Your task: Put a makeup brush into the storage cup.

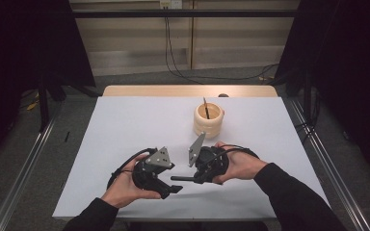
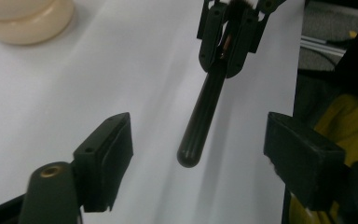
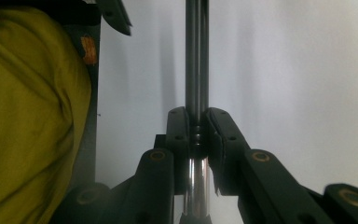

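My right gripper [image 3: 197, 133] lies on its side, pointing toward the left one, and its fingers [image 3: 177, 135] are closed on a black pen [image 2: 204, 112]. The pen's handle sticks out beyond them, above the white table [image 1: 125, 125]. My left gripper [image 2: 198, 154] faces it with fingers [image 2: 109, 154] wide apart; the pen's round end sits between them, touching neither.

right hand-held gripper [image 1: 195, 179] holds a black rod [image 1: 182, 178] toward left hand-held gripper [image 1: 171, 191].

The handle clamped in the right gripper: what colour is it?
Black, with a rounded end; the handle shows best in the left gripper view, held by the right gripper.
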Motion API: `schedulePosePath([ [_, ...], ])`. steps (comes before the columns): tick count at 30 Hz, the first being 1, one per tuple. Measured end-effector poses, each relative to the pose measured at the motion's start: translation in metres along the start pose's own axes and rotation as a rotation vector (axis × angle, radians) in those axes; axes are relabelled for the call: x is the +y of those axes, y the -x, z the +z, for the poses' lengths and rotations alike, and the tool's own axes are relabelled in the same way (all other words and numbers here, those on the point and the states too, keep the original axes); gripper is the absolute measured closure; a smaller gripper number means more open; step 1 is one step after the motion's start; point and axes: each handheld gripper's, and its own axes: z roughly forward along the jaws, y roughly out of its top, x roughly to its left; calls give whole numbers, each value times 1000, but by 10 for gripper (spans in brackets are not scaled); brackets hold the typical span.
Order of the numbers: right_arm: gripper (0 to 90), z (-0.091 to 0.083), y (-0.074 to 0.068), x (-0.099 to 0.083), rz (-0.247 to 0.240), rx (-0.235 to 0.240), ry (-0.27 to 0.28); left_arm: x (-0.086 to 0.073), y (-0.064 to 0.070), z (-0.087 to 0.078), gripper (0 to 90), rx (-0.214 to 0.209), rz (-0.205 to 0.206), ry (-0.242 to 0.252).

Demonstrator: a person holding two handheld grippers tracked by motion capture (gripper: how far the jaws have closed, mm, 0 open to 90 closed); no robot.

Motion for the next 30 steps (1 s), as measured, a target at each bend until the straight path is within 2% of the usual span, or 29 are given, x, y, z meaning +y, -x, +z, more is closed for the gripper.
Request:
schedulePosePath([
  [2,793,1,-1,1,1,6,-2,0,0,0,292,-2,0,-21],
  [6,793,3,-2,3,-11,7,2,1,0,1,408,-32,11,-22],
  [10,793,5,-4,4,-16,22,-1,2,2,5,506,-51,37,-41],
  [11,793,5,-5,4,-19,23,2,3,3,7,525,-52,49,-46],
  [15,793,5,-7,5,-30,22,4,4,4,11,621,-50,49,-49],
  [16,793,5,-7,5,-29,19,6,6,4,9,639,-44,51,-73],
  [17,793,5,-6,5,-31,18,11,5,3,11,649,-53,42,-48],
  [19,793,4,-6,5,-24,16,20,5,1,12,632,-69,36,-61],
  [20,793,3,-6,5,-26,15,23,5,1,13,617,-52,41,-51],
  [21,793,3,-6,5,-27,17,24,5,1,13,619,-64,40,-51],
  [25,794,4,-7,4,-36,13,25,5,1,14,672,-95,46,-60],
  [27,793,4,-8,5,-36,22,22,5,1,15,728,-75,60,-65],
  [30,793,5,-8,5,-45,25,20,5,1,15,746,-107,75,-80],
])
